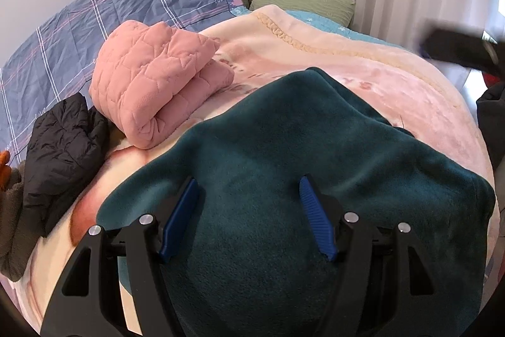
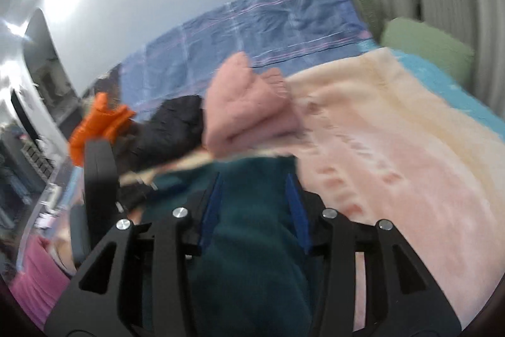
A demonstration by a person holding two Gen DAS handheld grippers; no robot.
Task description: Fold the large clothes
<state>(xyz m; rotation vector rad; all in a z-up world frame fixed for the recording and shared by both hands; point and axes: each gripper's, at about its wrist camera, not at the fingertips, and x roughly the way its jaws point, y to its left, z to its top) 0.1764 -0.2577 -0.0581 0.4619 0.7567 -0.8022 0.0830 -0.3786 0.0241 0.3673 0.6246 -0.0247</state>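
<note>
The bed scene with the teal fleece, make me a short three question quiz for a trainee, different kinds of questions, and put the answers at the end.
1. True or false: the pink quilted garment on the bed is already folded.
2. Which garment lies spread under the left gripper? A) black puffer jacket B) teal fleece C) green pillow
3. Fill in: in the right wrist view, the cloth between the fingers of the right gripper is ____ in colour.

Key: 1 true. 2 B. 3 teal; blur hides whether the pads press on it.
</note>
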